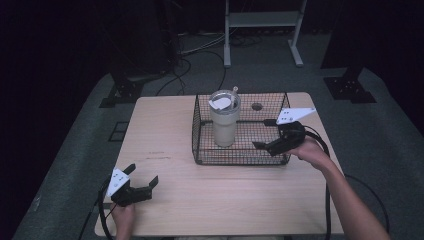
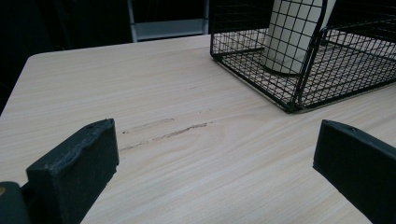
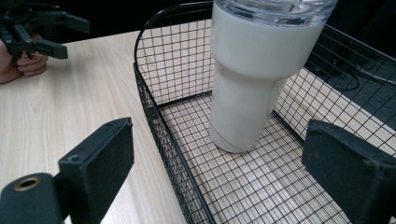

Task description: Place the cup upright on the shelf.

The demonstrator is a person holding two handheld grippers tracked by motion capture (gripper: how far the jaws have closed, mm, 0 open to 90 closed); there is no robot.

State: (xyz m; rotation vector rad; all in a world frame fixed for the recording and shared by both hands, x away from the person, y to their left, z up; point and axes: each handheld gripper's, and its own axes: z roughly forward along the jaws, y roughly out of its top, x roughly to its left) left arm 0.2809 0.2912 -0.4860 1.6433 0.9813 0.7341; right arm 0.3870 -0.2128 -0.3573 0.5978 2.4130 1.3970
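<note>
A cream tumbler (image 1: 223,122) with a clear lid and a straw stands upright in the left part of a black wire basket (image 1: 240,161) at the back middle of the wooden table (image 1: 210,200). My right gripper (image 1: 265,134) is open over the basket's right front corner, its jaws pointing left at the tumbler without touching it. In the right gripper view the tumbler (image 3: 252,70) stands ahead between the wide-apart jaws of the right gripper (image 3: 219,149), inside the basket (image 3: 154,107). My left gripper (image 1: 143,175) is open and empty near the table's front left, aimed toward the basket (image 2: 299,93).
A round hole (image 1: 257,106) in the tabletop lies behind the basket. Bare wood stretches between the left gripper (image 2: 217,140) and the basket. Beyond the table, on the grey floor, are a white metal frame (image 1: 260,30), cables and black stand feet.
</note>
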